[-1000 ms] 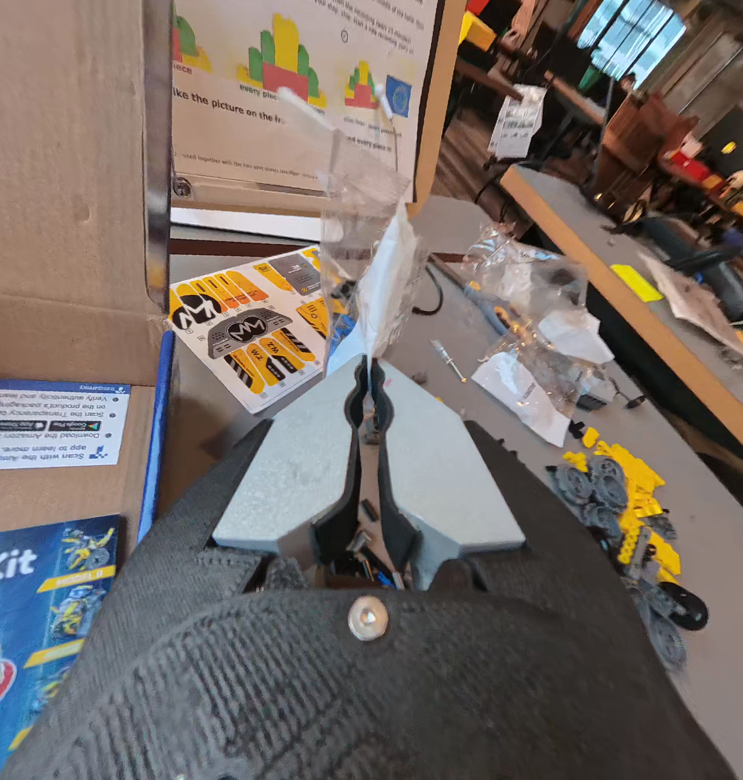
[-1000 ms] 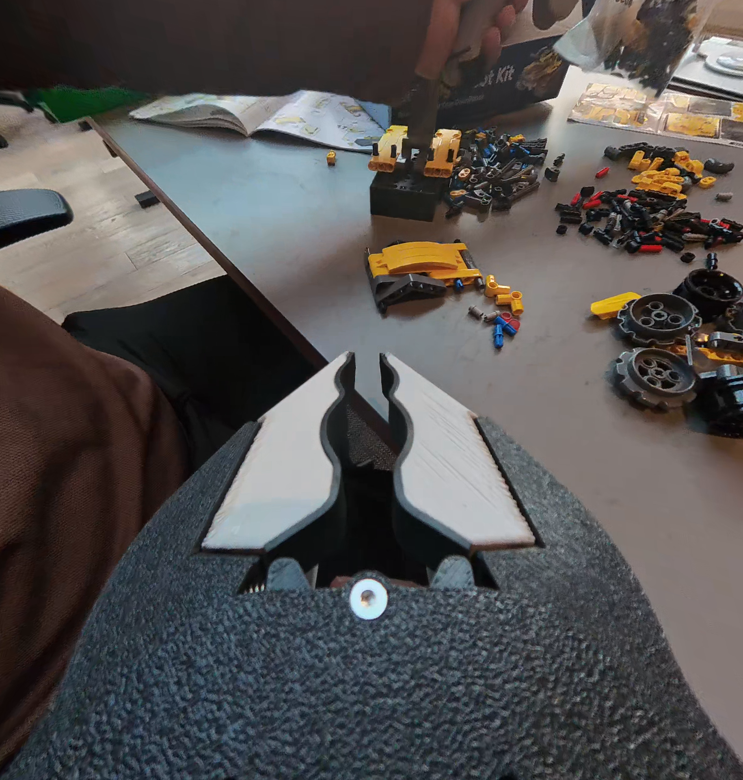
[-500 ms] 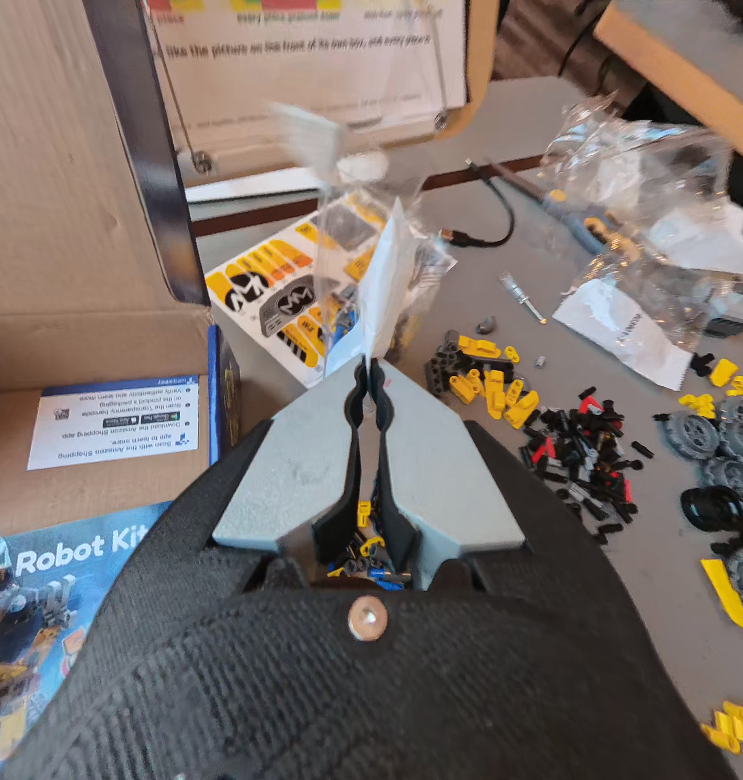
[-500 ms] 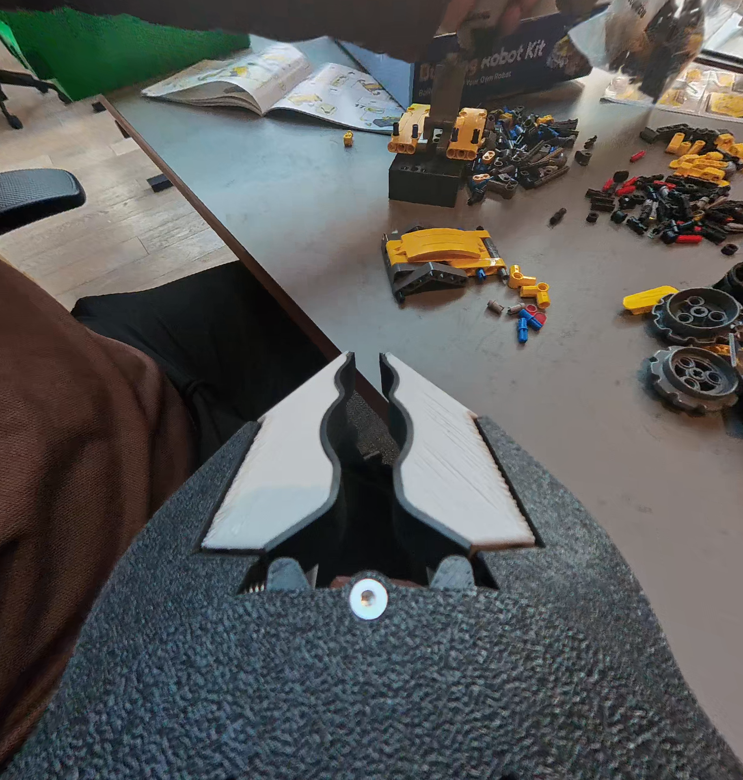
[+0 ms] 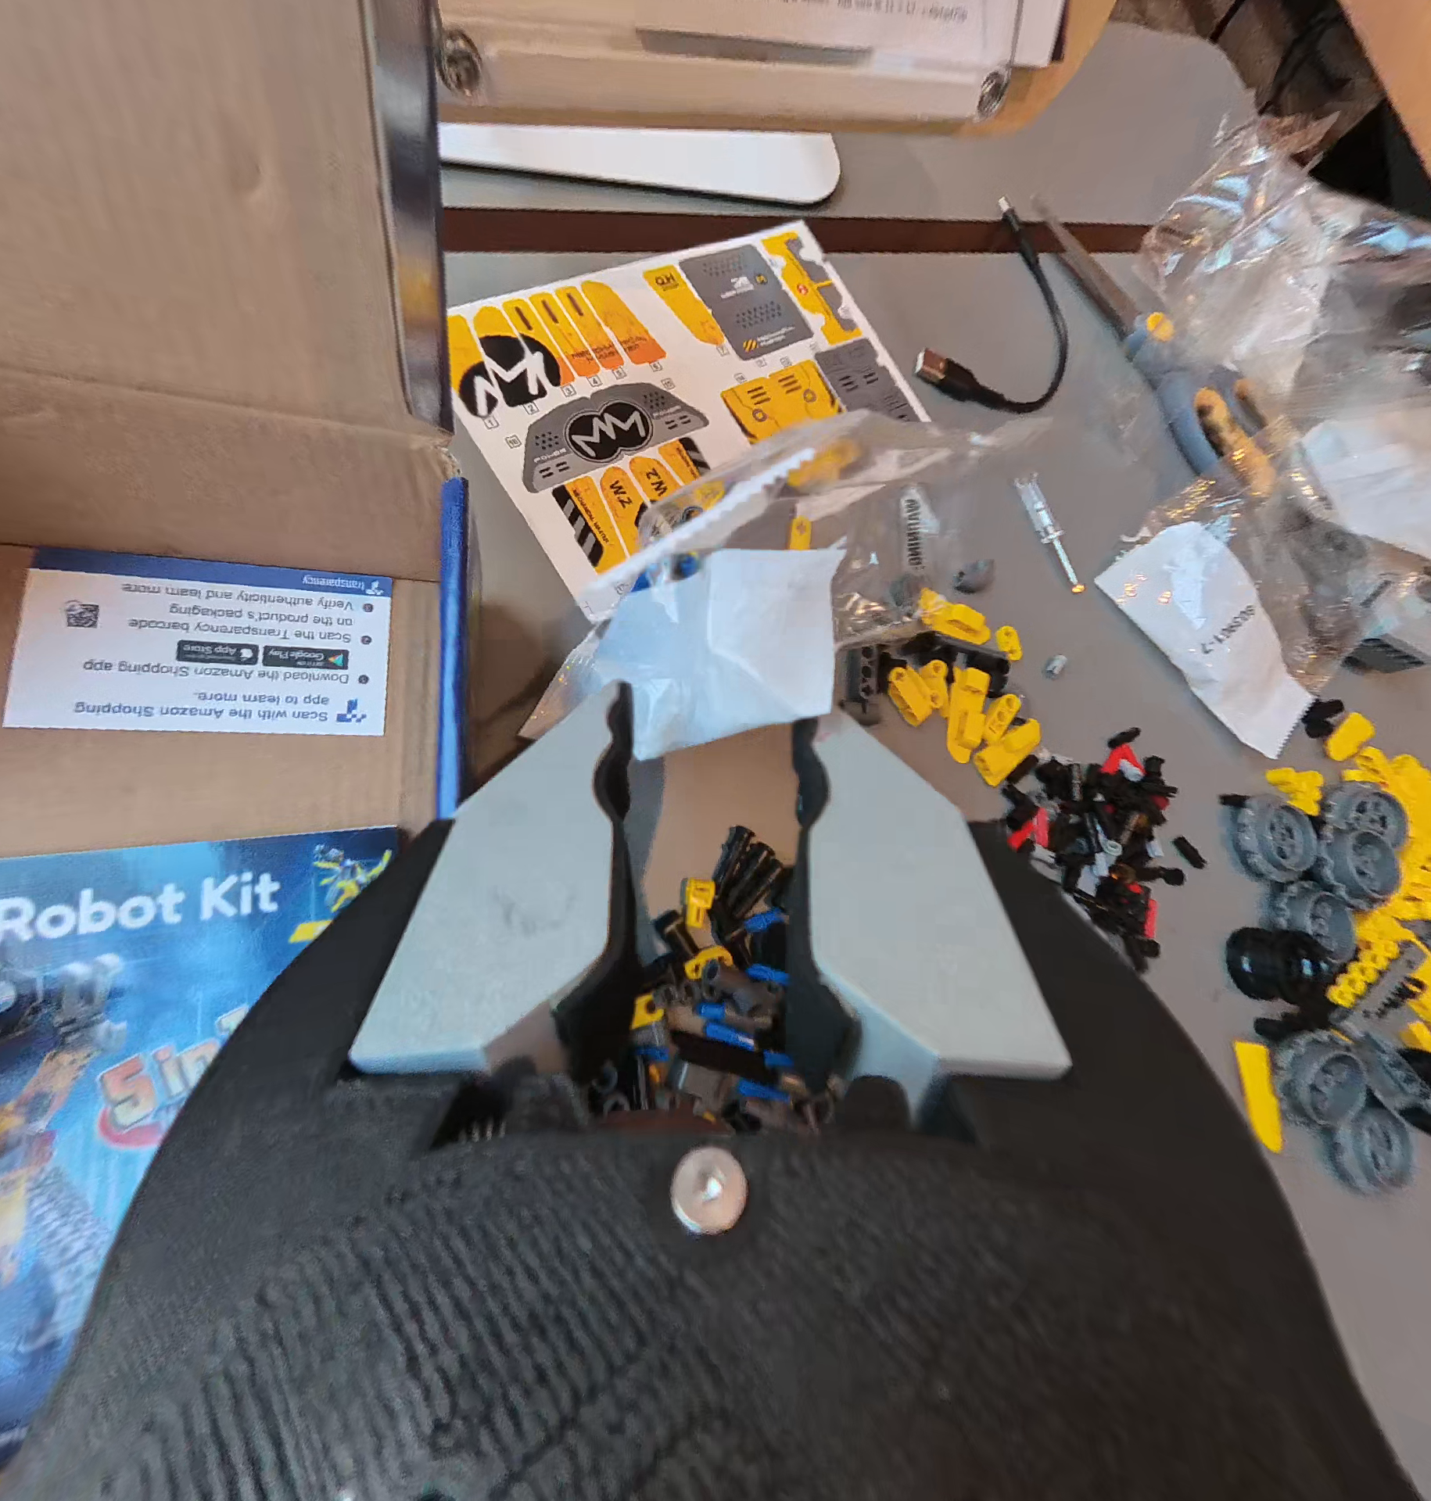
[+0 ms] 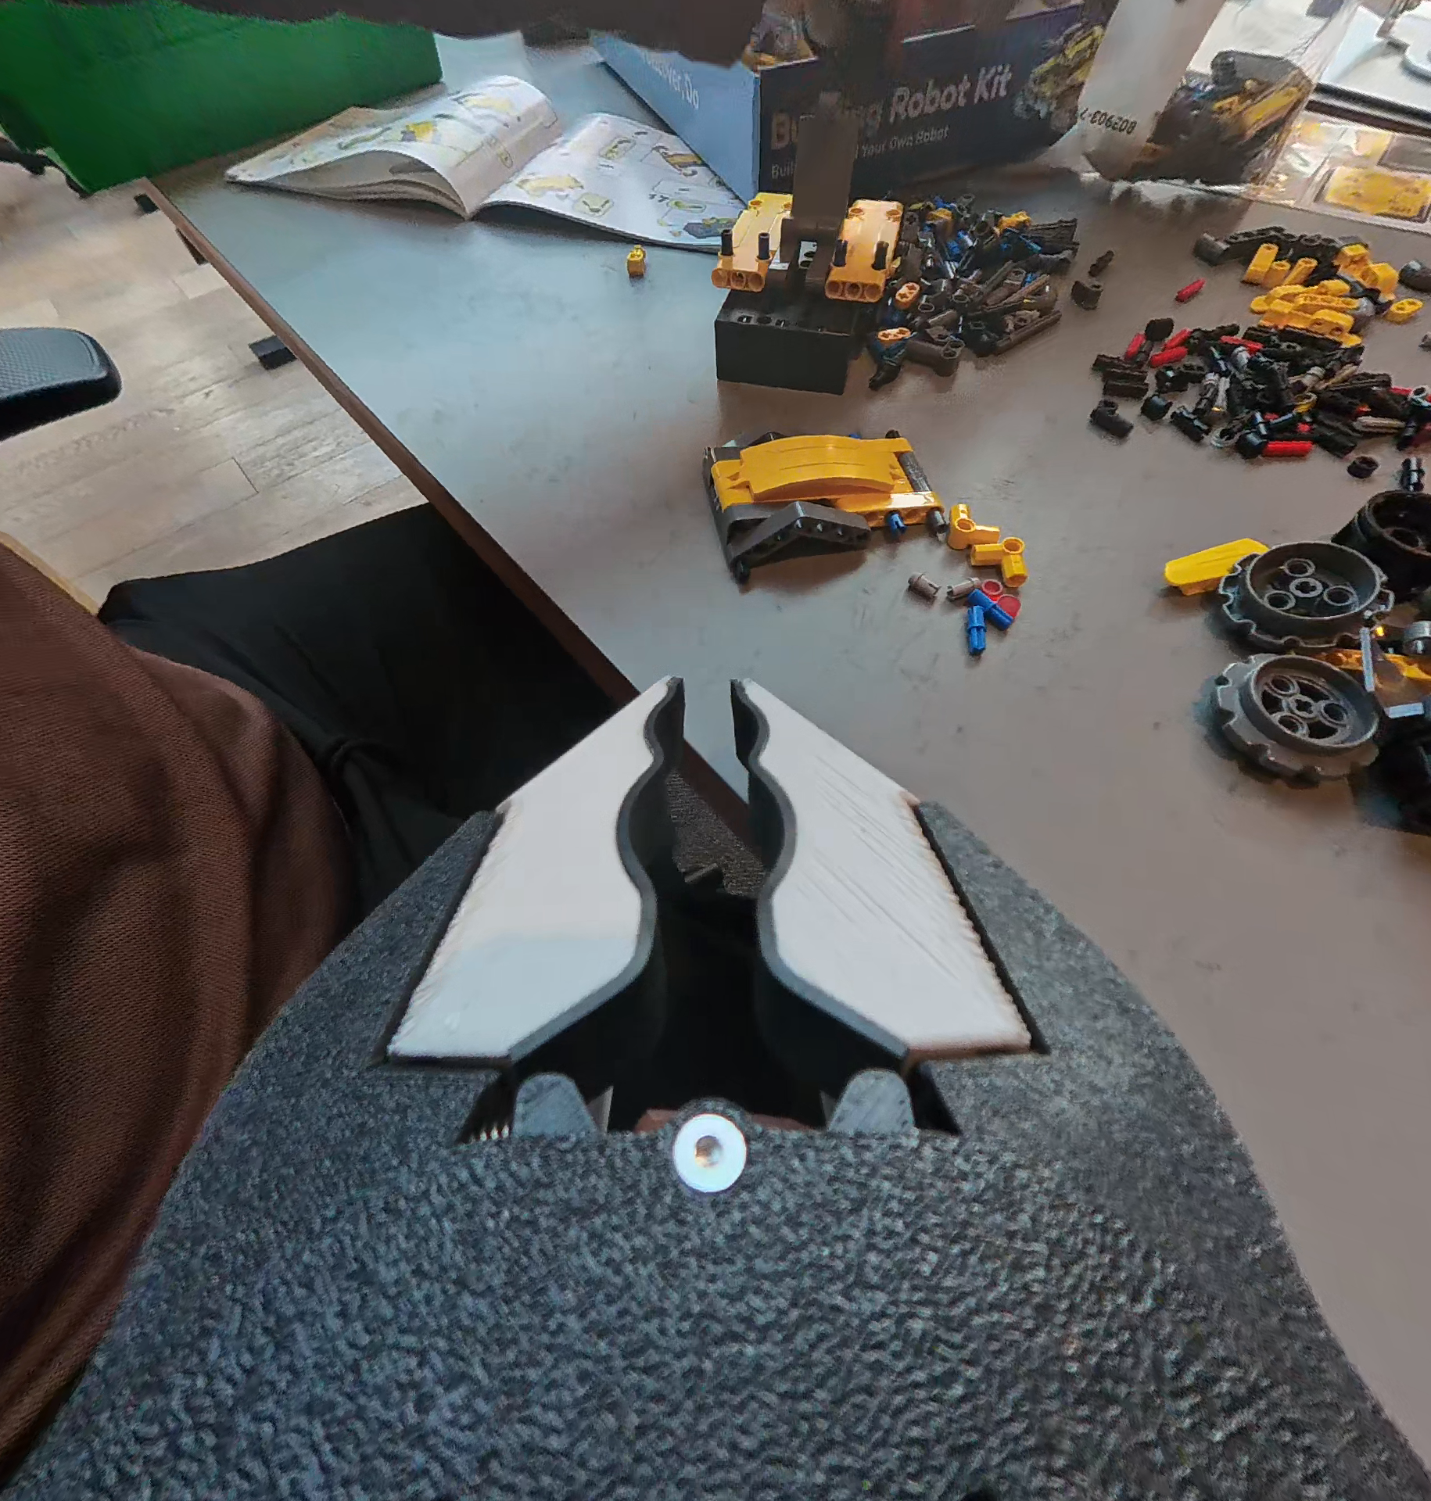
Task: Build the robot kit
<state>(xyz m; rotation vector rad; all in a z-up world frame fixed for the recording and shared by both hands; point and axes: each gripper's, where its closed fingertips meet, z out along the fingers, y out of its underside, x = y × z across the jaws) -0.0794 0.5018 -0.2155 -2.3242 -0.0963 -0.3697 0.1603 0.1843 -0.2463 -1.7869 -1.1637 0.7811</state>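
Observation:
My left gripper [image 5: 708, 715] is open, its fingers spread wide. A clear plastic bag [image 5: 785, 487] of small parts with a white paper label [image 5: 720, 642] sits at its fingertips, loose between them; nothing grips it. Under the fingers lies a pile of small black, blue and yellow parts [image 5: 720, 983]. The same bag shows at the top right of the right wrist view [image 6: 1216, 105]. My right gripper [image 6: 708, 690] hangs over the table's near edge with a narrow gap between its fingers and holds nothing.
An open cardboard kit box [image 5: 184, 487] stands at the left, a sticker sheet [image 5: 655, 390] beyond it. Yellow pieces [image 5: 964, 690], black and red pins [image 5: 1094, 837], grey wheels [image 5: 1330, 861] and more bags [image 5: 1305, 455] lie right. An instruction booklet [image 6: 485, 154], black block [image 6: 785, 341] and yellow assembly [image 6: 818, 479] lie ahead.
My left gripper tipped down toward the table and opened, letting go of the plastic bag it had pinched. The right gripper has lifted its view slightly; its fingers keep the same gap.

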